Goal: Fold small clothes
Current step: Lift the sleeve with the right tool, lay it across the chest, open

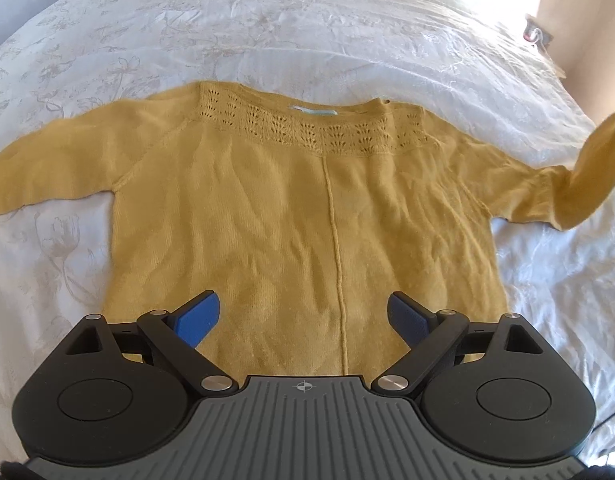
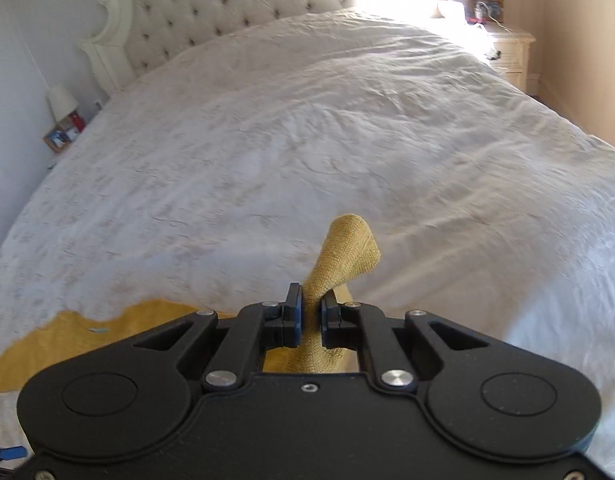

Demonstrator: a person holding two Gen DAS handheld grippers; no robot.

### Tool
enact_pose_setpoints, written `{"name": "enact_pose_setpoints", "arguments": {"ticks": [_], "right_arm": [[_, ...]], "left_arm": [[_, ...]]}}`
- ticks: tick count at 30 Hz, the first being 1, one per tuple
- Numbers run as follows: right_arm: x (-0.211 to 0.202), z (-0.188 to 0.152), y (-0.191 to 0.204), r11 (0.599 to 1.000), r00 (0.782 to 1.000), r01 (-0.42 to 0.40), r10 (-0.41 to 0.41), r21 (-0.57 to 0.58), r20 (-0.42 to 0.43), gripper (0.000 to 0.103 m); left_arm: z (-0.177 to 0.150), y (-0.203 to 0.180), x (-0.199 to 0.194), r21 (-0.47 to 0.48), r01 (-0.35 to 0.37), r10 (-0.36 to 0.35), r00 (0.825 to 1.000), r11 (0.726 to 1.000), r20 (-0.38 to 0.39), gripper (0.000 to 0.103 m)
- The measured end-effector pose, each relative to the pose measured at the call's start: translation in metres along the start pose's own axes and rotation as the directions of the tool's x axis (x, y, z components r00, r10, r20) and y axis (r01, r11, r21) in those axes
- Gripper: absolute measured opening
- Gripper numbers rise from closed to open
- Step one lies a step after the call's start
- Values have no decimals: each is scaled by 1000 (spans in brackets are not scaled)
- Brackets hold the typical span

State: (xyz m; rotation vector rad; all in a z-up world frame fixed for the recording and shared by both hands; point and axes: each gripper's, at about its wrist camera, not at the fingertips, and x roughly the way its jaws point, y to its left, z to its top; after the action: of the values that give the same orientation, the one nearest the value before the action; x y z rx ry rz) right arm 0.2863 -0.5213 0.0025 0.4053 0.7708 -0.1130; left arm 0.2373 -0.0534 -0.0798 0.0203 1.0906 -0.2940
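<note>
A mustard yellow knitted sweater (image 1: 307,208) lies flat on the white bedspread (image 1: 267,32), neckline away from me, both sleeves spread sideways. My left gripper (image 1: 303,312) hovers open over the sweater's lower hem, blue pads wide apart with nothing between them. The sweater's right sleeve (image 1: 587,176) is lifted off the bed at its cuff. In the right wrist view my right gripper (image 2: 311,312) is shut on that sleeve cuff (image 2: 347,248), which sticks up between the pads. The sweater's body (image 2: 67,340) shows at the lower left.
The white embroidered bedspread (image 2: 307,140) stretches all around the sweater. A tufted headboard (image 2: 227,4) stands at the far end. A bedside table with a lamp (image 2: 63,100) is on the left, and a cream nightstand (image 2: 511,52) on the right.
</note>
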Motion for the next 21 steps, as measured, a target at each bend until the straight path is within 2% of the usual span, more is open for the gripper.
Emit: {"name": "enact_pose_setpoints", "arguments": {"ticks": [4,9,16,21], "right_arm": [[3,10,60,994,994,-107,107,1,11,16],[22,4,143,980,982,-190,189,-58,-20,16],[75,-37,246,954,953,-286,275,-86,-124,16],[113,-79,313,942,936,-312,282,-121,-211,19]], "left_arm": [[2,17,-4,7,21,-21,999,1000,29,92],[-1,52,-10,1,20,-20,999,1000,39,92],[-5,117,-19,-13,-3,4,1000,1000,31,92],[-8,166,-25,-43,-27,28,999,999,21,92]]}}
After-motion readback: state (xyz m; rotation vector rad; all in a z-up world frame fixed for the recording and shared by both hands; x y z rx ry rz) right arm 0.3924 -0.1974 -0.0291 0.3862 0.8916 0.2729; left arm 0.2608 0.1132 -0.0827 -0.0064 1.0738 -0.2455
